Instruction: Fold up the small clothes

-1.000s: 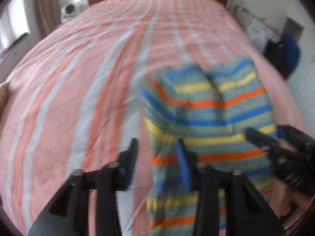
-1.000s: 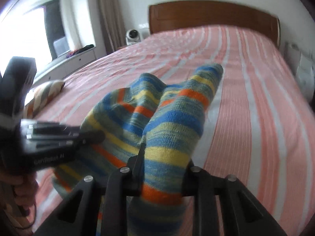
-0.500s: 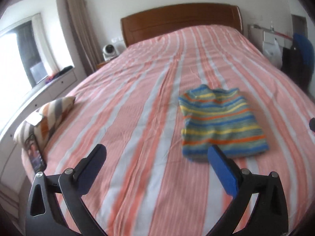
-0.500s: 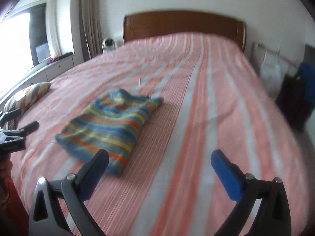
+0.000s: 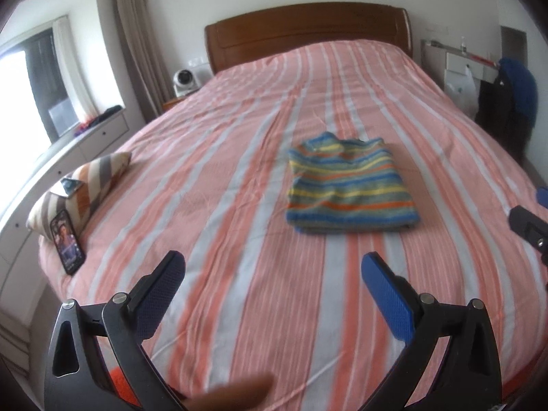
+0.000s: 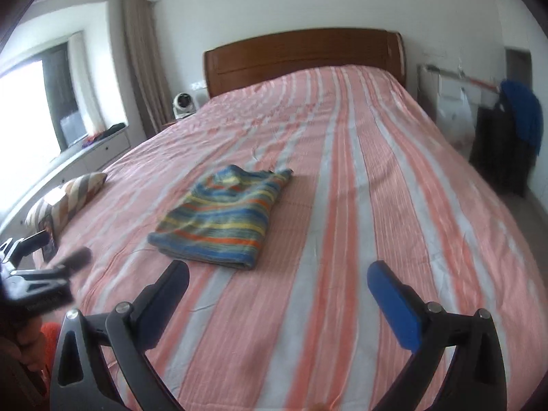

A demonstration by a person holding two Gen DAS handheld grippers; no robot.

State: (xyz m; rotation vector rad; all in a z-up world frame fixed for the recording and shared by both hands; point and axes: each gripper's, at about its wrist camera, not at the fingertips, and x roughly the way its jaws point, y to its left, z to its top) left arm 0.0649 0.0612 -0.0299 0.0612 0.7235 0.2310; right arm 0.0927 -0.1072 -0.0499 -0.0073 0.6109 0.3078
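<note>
A small striped knit garment [image 5: 347,185], blue, yellow, orange and green, lies folded flat on the pink striped bed [image 5: 239,205]. It also shows in the right wrist view [image 6: 222,219]. My left gripper [image 5: 272,274] is open and empty, well back from the garment near the foot of the bed. My right gripper [image 6: 278,281] is open and empty too, back from the garment and to its right. The right gripper's tip shows at the right edge of the left wrist view [image 5: 529,226].
A striped cushion [image 5: 82,185] and a phone [image 5: 66,241] lie at the bed's left edge. A wooden headboard [image 5: 308,34] stands at the far end. A fan [image 5: 185,80] sits beside it. Dark clothes [image 5: 513,102] hang on the right.
One second ago both grippers were at the garment, the right one shut on it. Both have let go, opened wide and pulled back toward the foot of the bed. The garment now lies folded.
</note>
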